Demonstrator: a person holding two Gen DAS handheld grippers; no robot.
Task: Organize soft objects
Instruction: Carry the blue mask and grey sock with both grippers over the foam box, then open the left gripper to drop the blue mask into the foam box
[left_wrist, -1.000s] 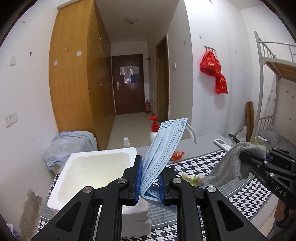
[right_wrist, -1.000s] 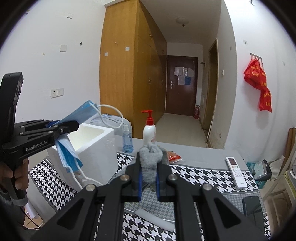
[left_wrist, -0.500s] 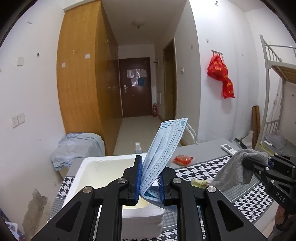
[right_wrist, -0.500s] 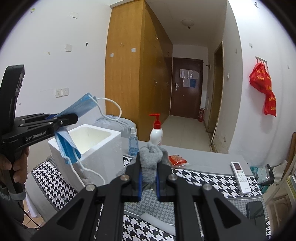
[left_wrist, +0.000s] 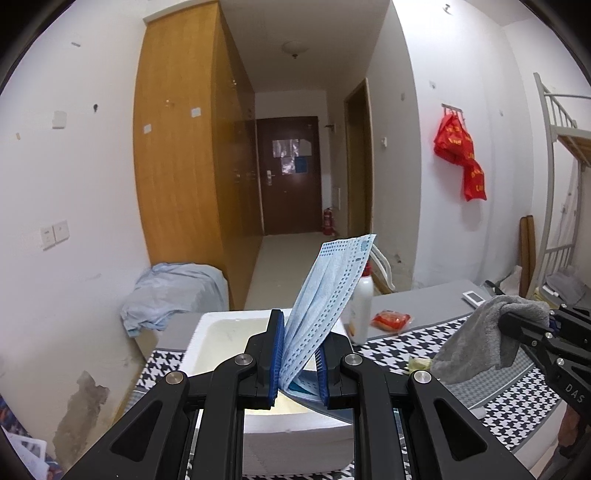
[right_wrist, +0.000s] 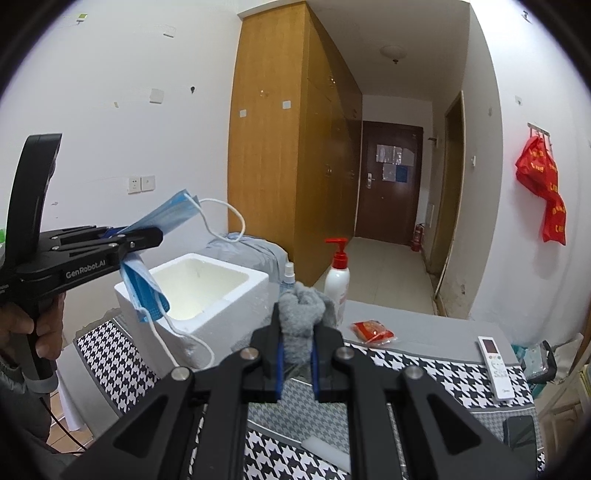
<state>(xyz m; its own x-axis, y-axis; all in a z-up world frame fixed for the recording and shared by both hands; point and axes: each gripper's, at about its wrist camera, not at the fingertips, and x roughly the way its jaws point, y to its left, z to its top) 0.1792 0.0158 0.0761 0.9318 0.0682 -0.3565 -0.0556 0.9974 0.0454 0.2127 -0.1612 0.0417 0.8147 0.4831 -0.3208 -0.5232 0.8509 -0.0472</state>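
My left gripper (left_wrist: 298, 354) is shut on a blue face mask (left_wrist: 325, 291), held in the air over the near edge of a white foam box (left_wrist: 221, 332). In the right wrist view the left gripper (right_wrist: 155, 236) holds the mask (right_wrist: 166, 218) above the foam box's (right_wrist: 221, 295) left rim, ear loops dangling. My right gripper (right_wrist: 297, 354) is shut on a grey sock (right_wrist: 303, 306), held above the houndstooth tablecloth (right_wrist: 424, 373). In the left wrist view the right gripper (left_wrist: 509, 319) and the sock (left_wrist: 487, 339) are at the far right.
A white pump bottle (right_wrist: 337, 280), a small blue spray bottle (right_wrist: 288, 277), a red snack packet (right_wrist: 373, 330) and a white remote (right_wrist: 495, 365) lie on the table. A dark phone (right_wrist: 521, 435) sits at the right edge. A cloth-covered object (left_wrist: 173, 291) stands behind the box.
Both grippers have risen and shifted left, still holding the mask and the sock. The foam box now sits lower and more centred in the left wrist view.
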